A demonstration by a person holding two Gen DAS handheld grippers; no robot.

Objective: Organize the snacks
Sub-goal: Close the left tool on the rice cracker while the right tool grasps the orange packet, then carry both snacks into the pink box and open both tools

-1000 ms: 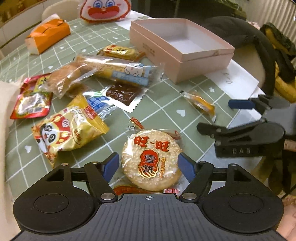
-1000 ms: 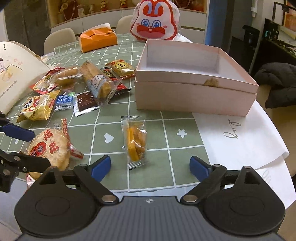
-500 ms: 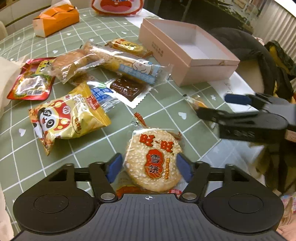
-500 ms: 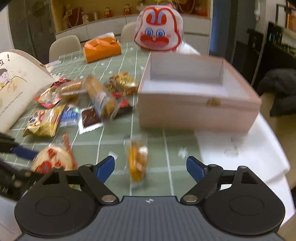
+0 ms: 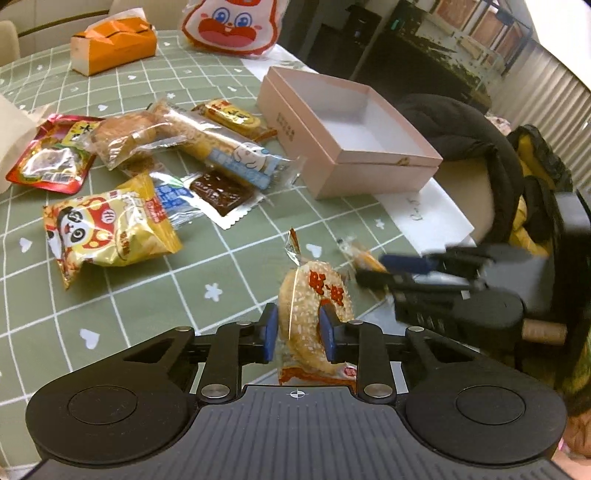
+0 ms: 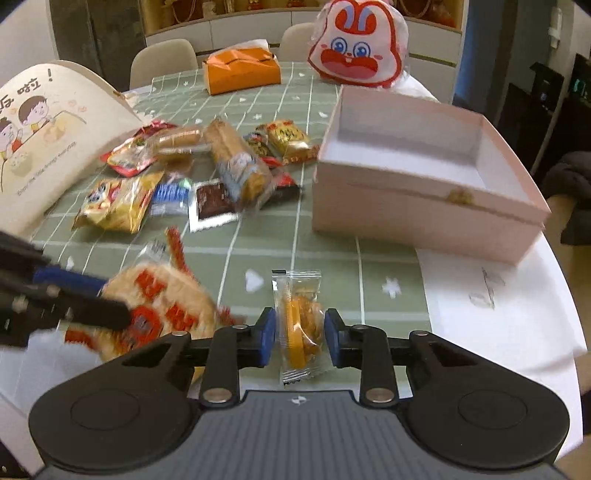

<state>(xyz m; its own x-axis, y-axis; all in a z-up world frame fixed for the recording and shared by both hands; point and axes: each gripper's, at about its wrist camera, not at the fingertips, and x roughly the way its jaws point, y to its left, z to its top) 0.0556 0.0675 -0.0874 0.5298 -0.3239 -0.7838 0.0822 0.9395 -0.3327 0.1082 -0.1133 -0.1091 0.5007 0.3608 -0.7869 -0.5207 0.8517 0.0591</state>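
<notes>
The round rice cracker in clear wrap (image 5: 314,317) has big red signs "旺旺" on it. The curved cream card with cartoon children (image 6: 48,136) shows "啦!" in black. The small words under its picture are too tiny to read.

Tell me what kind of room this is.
Most likely a home dining room: a table under a green checked tablecloth, upholstered dining chairs pulled up to its far side, and a sideboard with ornaments along the back wall.
</notes>
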